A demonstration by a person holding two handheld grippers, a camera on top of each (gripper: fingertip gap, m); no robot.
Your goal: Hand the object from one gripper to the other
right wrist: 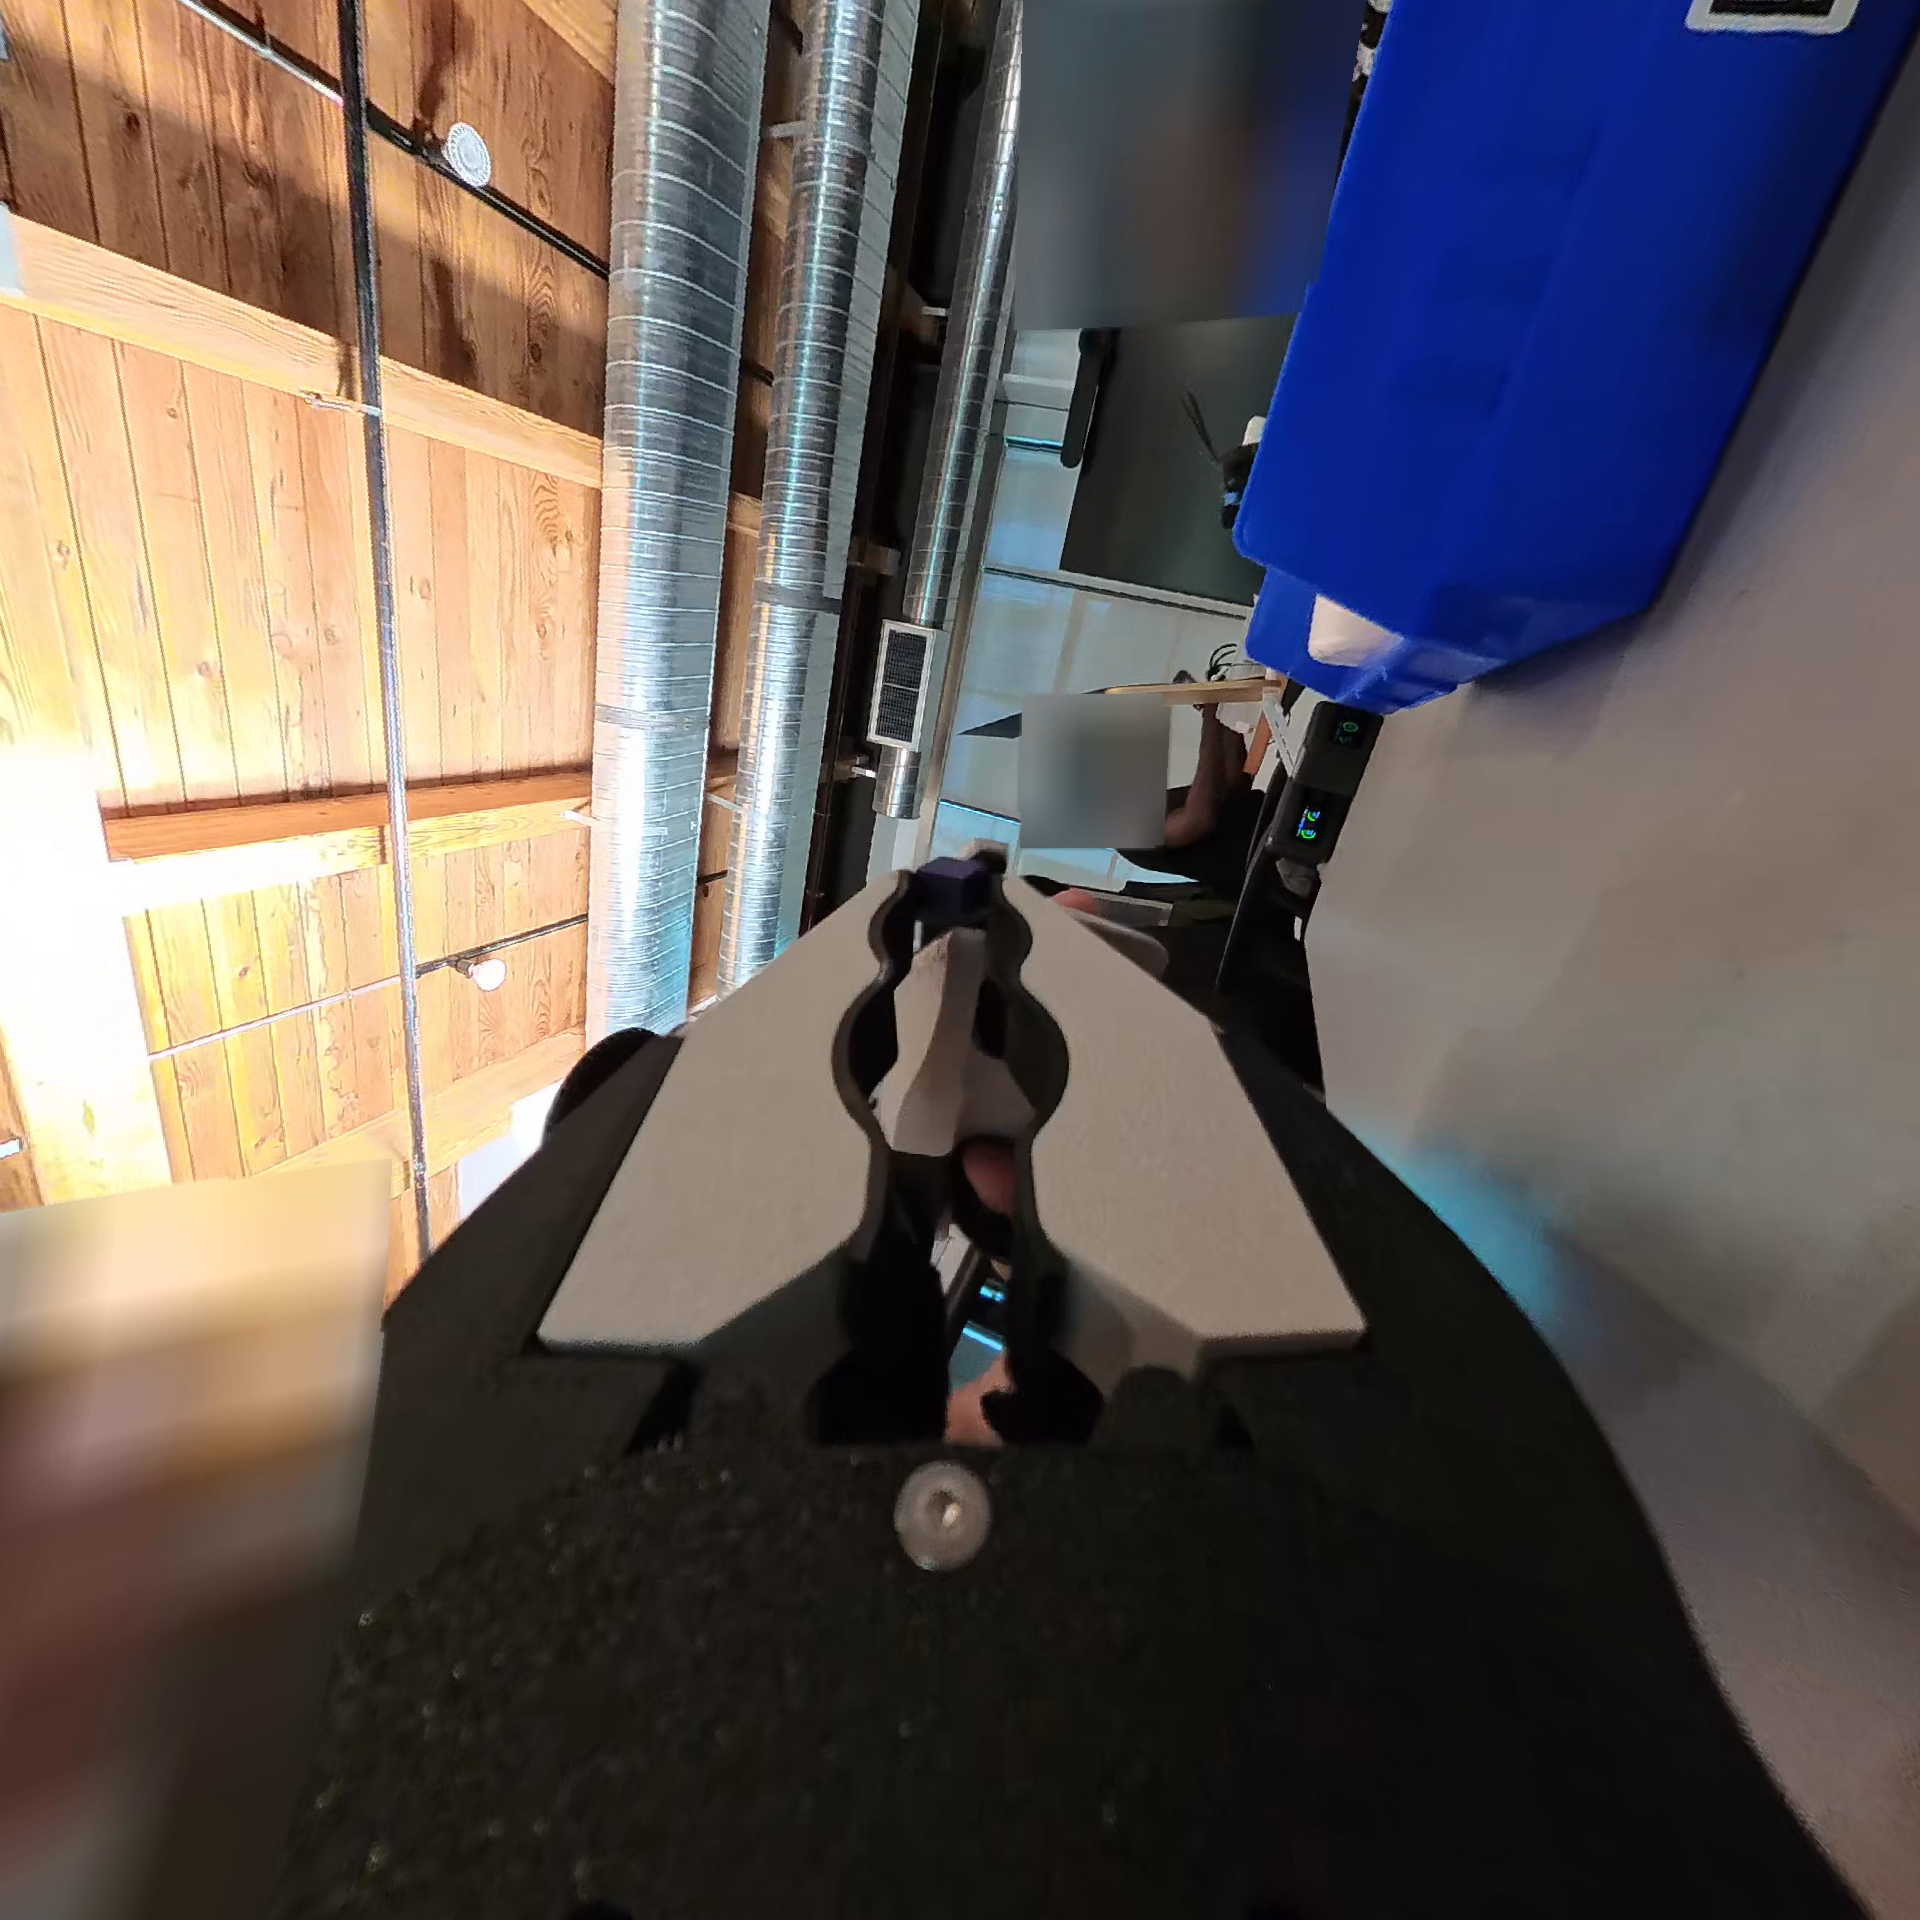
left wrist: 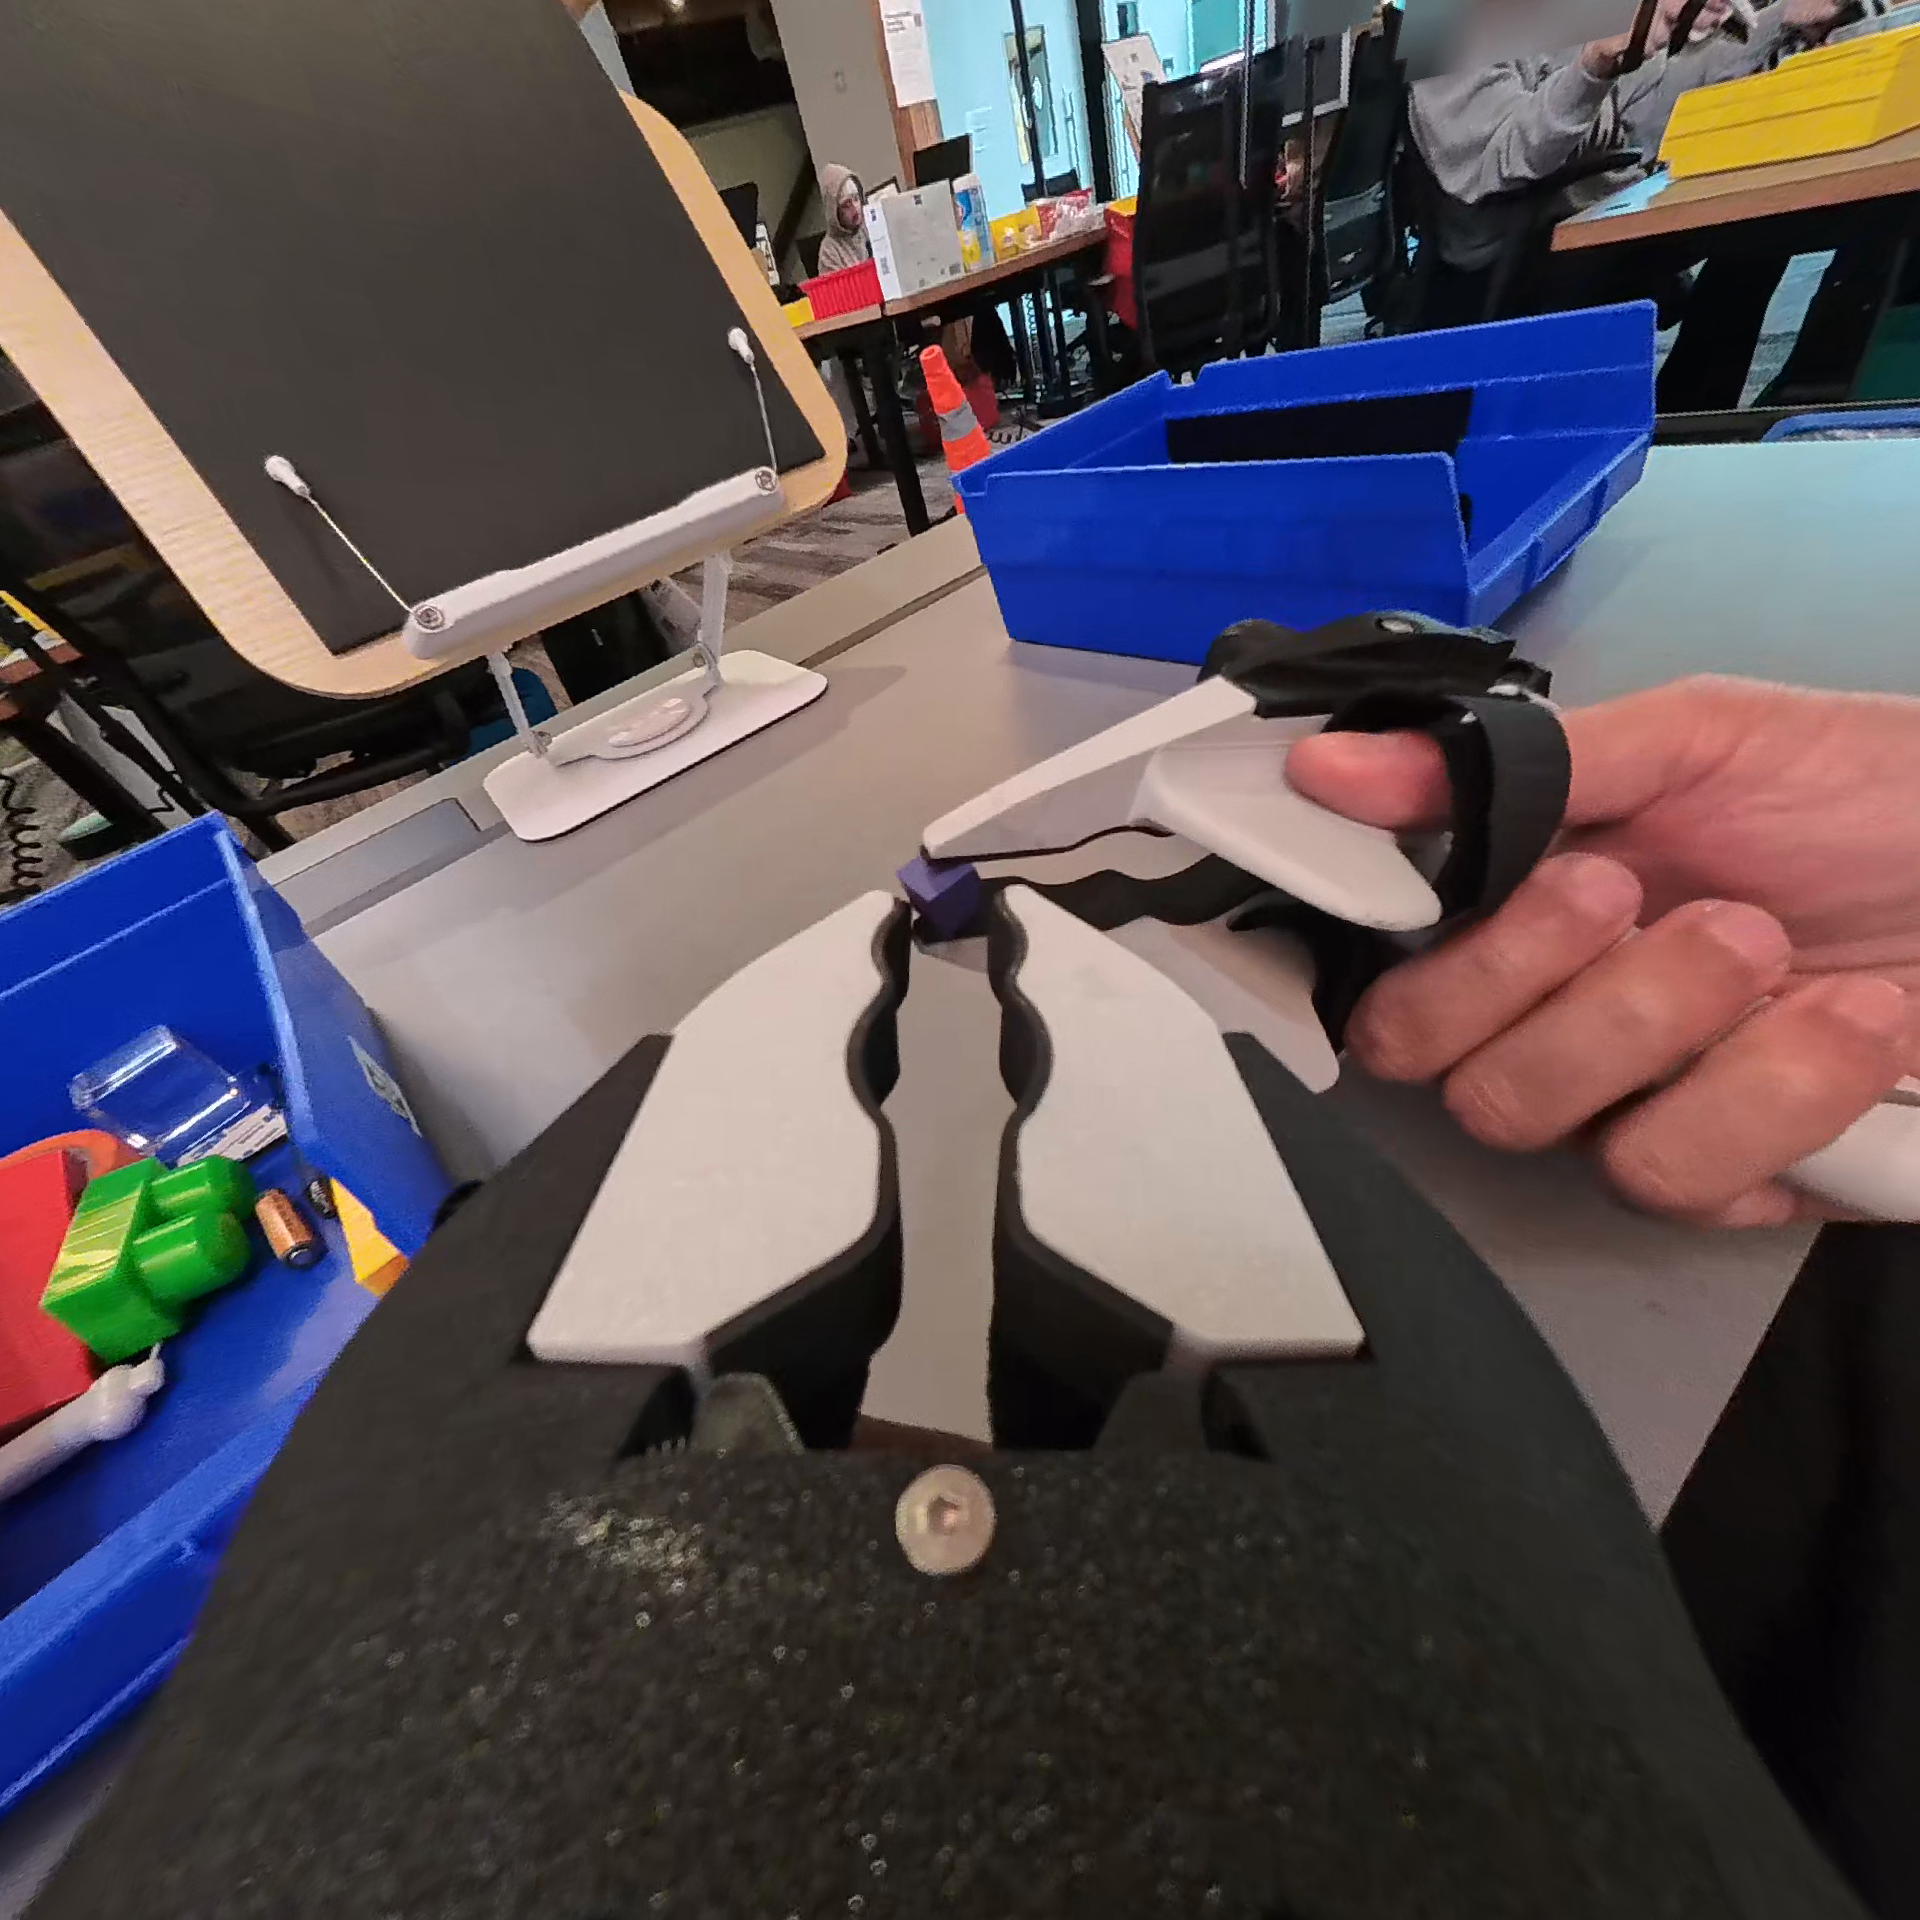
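A small purple cube [left wrist: 940, 902] is held in the air above the grey table [left wrist: 665, 914]. My left gripper [left wrist: 948, 916] has its two grey fingertips closed on the cube's sides. My right gripper [left wrist: 961, 871], held by a hand [left wrist: 1662, 935], comes in from the right and pinches the same cube from above and below. In the right wrist view the cube [right wrist: 951, 891] sits between the tips of my right gripper [right wrist: 951, 883], which is shut on it. A finger of the left gripper [right wrist: 935, 1039] shows through the gap behind the cube.
A blue bin [left wrist: 301, 997] at the left holds a green block, a red block, a battery and other bits. A second blue bin [left wrist: 1247, 561] stands at the back right and also shows in the right wrist view [right wrist: 1558, 364]. A book stand [left wrist: 416, 343] stands at the back left. Left and right tips are no more than a few centimetres apart.
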